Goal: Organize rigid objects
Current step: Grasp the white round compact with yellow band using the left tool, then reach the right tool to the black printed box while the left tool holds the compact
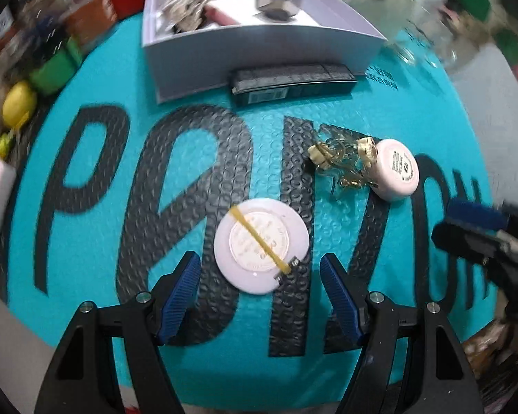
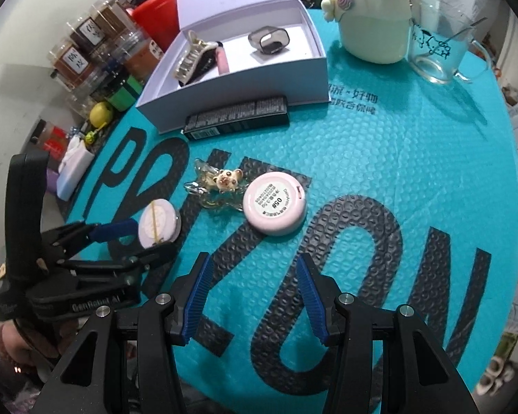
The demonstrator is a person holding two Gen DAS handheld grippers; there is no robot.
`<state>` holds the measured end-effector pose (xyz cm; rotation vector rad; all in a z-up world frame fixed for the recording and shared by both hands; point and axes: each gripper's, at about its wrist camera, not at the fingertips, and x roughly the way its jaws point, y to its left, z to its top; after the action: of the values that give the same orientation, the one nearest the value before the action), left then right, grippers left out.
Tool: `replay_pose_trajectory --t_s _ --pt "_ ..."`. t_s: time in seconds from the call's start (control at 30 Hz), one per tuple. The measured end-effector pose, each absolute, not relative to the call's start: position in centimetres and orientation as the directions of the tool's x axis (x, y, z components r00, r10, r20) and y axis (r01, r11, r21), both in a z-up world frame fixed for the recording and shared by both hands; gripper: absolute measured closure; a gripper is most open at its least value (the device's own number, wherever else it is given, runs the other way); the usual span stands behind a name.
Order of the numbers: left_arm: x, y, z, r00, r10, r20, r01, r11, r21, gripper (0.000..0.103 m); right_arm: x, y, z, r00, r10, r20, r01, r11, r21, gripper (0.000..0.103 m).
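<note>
Jaws of the left gripper are held apart around a white disc on the teal mat; the right gripper is spread, empty, near a pink compact.

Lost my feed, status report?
Both grippers open, empty. Left gripper straddling white disc; right gripper short of pink compact. Nothing blocking.

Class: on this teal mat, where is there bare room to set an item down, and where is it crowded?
Bare: the mat's right side, between the pink compact and the glass mug. Crowded: the centre, where white disc, bear clip and compact cluster, and the jar-lined left edge.
</note>
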<state>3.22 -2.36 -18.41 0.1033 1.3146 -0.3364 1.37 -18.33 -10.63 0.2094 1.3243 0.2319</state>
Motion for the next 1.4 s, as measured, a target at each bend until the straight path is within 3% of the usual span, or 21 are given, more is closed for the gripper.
replay_pose_trajectory --t_s 0.1,0.17,0.27,0.37,0.53,0.97,1.4 --pt "2.8 -2.5 -18.4 0.245 -0.196 -0.949 0.328 0.938 -0.109 0.033 2.2 -18.0 -10.2 0.242 0.304 -0.921 -0.051 0.952 0.301 0.053" --pt "2.7 -2.1 -18.3 0.271 -0.204 -0.941 0.335 0.936 -0.107 0.047 2.9 -17.8 -10.0 0.249 0.304 -0.920 -0.055 0.952 0.300 0.046" --pt "2.6 -1.3 -18.3 0.278 -0.229 -0.933 0.351 0.928 -0.123 0.050 4.1 -17.3 -10.0 0.254 0.304 -0.918 -0.060 0.952 0.299 0.044" --pt "3.0 -0.8 -18.2 0.275 -0.239 -0.931 0.364 0.922 -0.130 0.050 5.3 -16.9 -10.2 0.265 0.308 -0.914 -0.050 0.951 0.306 0.033" --pt "4.1 0.7 -18.0 0.279 -0.250 -0.927 0.338 0.929 -0.149 0.050 7.3 -16.2 -10.7 0.279 0.316 -0.907 -0.056 0.948 0.313 0.025" --pt "8.2 5.5 -17.7 0.305 -0.219 -0.927 0.218 0.963 -0.156 0.050 13.1 -15.5 -13.6 0.288 0.264 -0.920 -0.086 0.964 0.250 0.025" --pt "9.1 6.3 -18.0 0.295 -0.212 -0.931 0.217 0.965 -0.151 0.050 12.6 -13.3 -13.7 0.276 0.358 -0.892 -0.159 0.932 0.325 0.025"
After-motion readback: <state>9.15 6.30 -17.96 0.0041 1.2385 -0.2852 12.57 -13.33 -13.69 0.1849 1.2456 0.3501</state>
